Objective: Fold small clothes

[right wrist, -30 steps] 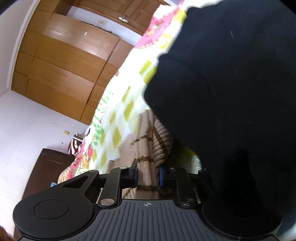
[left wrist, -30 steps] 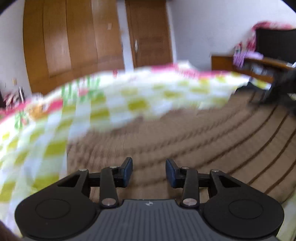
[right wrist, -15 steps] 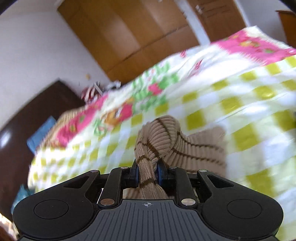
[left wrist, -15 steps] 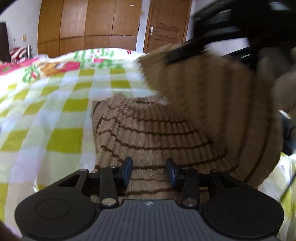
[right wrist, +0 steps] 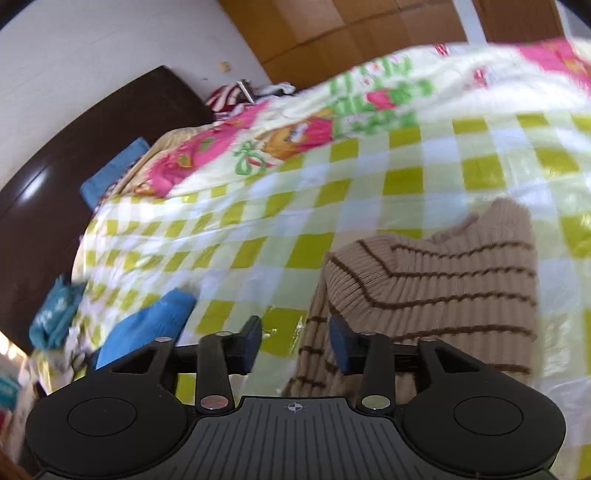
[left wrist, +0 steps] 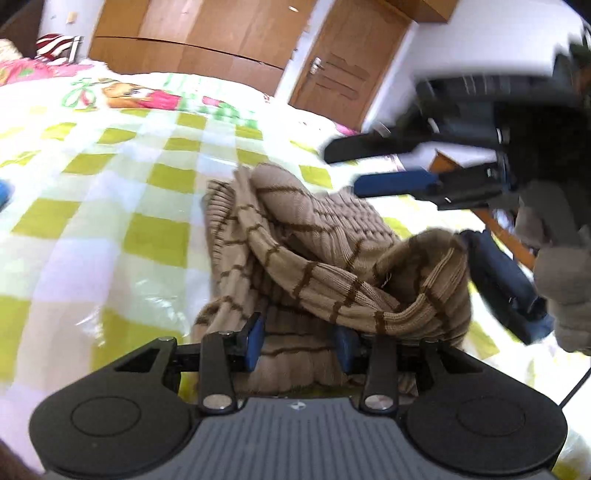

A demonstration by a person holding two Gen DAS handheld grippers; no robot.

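A tan knit sweater point(left wrist: 295, 236) with thin brown stripes lies bunched on the green-and-white checked bedspread point(left wrist: 110, 206), one sleeve draped across its front. My left gripper point(left wrist: 299, 345) is low at the sweater's near edge, open, with knit lying between its blue pads but not pinched. My right gripper point(left wrist: 354, 166) hovers above the sweater's far right side. In the right wrist view the right gripper point(right wrist: 295, 341) has its jaws opening; the sweater point(right wrist: 443, 288) lies beside its right finger, and no pad presses on it.
A blue garment point(right wrist: 147, 332) and a teal cloth point(right wrist: 51, 317) lie at the bed's left edge by the dark headboard point(right wrist: 55, 177). Wooden wardrobe point(left wrist: 184, 33) and door point(left wrist: 340, 74) stand behind the bed. A grey-gloved hand point(left wrist: 565, 288) holds the right gripper.
My right gripper was shut on a fold of the sweater; now its jaws are apart and the sweater lies on the bed. My left gripper has moved in over the sweater's near edge.
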